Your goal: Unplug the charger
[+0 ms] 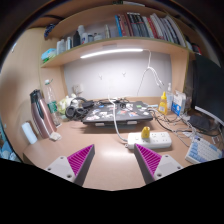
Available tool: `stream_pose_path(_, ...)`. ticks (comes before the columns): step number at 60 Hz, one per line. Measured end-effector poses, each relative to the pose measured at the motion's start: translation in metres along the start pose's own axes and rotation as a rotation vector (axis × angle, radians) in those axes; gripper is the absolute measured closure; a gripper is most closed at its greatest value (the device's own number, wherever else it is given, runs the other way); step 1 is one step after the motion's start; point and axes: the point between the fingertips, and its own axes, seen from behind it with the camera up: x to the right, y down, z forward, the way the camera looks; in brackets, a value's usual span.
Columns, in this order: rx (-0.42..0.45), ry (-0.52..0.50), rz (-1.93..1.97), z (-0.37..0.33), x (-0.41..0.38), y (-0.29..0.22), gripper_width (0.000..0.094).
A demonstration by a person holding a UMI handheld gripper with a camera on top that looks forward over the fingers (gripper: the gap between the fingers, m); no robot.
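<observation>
A white power strip (150, 141) lies on the wooden desk (105, 160), just ahead of my right finger (148, 160). A yellow charger plug (145, 132) stands plugged into its top. A white cable (118, 126) runs from the strip toward the back of the desk. My gripper (112, 162) is open and empty, low over the desk, with bare desk between the magenta pads. The left finger (77, 161) is well apart from the strip.
A black tray of clutter (108, 113) sits mid-desk. Flat objects lean at the left (40, 112). A yellow bottle (163, 101) and a dark monitor (208, 92) stand at the right. A shelf of books (130, 27) hangs above, with a strip light beneath it.
</observation>
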Motion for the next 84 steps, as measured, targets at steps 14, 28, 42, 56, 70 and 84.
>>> stream_pose_path(14, 0.022, 0.03, -0.029, 0.01, 0.026, -0.003, 0.0051)
stream_pose_path(28, 0.039, 0.162, -0.065, 0.06, 0.095, -0.015, 0.0051)
stream_pose_path(42, -0.004, 0.182, -0.001, 0.12, 0.132, -0.004, 0.0139)
stream_pose_path(56, 0.003, 0.201, -0.041, 0.148, 0.138, -0.002, 0.0518)
stream_pose_path(70, 0.021, 0.19, -0.017, 0.154, 0.136, -0.007, 0.0713)
stream_pose_path(84, 0.149, 0.214, -0.04, 0.124, 0.138, -0.057, 0.0742)
